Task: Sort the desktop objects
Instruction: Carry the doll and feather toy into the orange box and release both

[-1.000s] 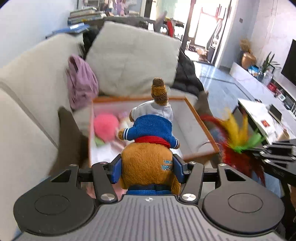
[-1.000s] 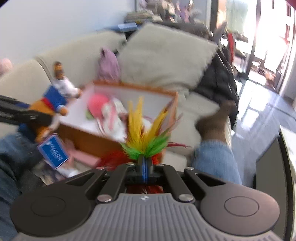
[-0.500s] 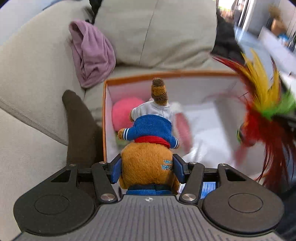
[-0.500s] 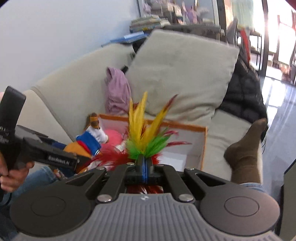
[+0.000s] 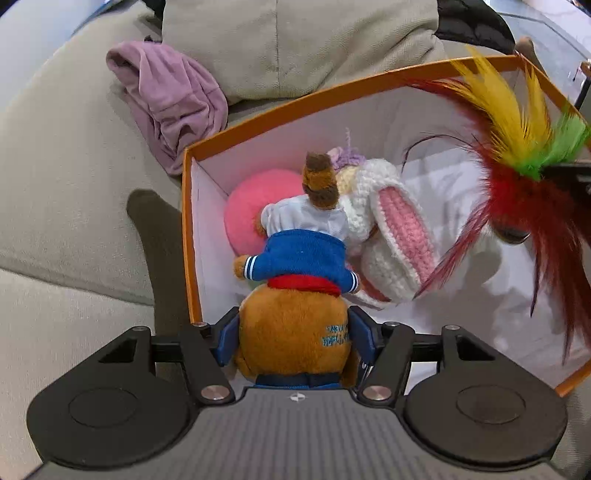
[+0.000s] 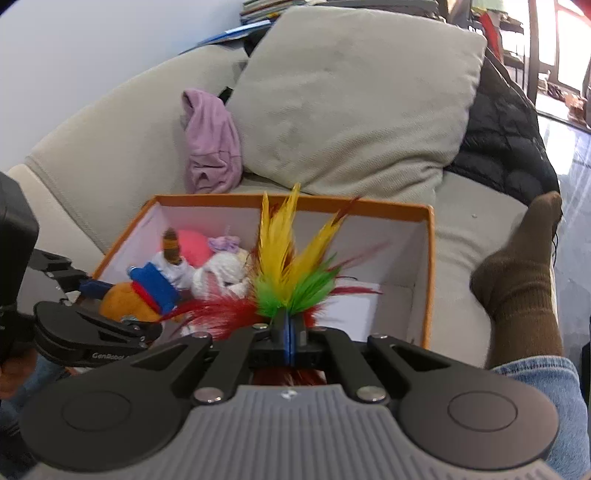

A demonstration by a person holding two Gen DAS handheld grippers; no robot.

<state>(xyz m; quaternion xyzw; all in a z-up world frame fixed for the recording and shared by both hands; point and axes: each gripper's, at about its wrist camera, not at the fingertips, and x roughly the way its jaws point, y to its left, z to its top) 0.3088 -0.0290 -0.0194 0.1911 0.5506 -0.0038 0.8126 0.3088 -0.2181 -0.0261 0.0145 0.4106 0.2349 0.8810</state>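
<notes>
While gripper-held, plush bear (image 5: 295,295) head-forward over box (image 5: 192,236).

A beige fabric sofa (image 6: 122,147) fills most of the scene, with a large square cushion (image 6: 354,99) of the same colour propped against its back and a crumpled lilac cloth (image 6: 212,144) lying beside the cushion. A black quilted jacket (image 6: 506,136) is draped over the sofa's right end. Behind the sofa is a plain pale wall (image 6: 92,48) with a stack of books (image 6: 258,13) at its top edge, and to the far right bright daylight falls on a glossy floor (image 6: 576,147).
</notes>
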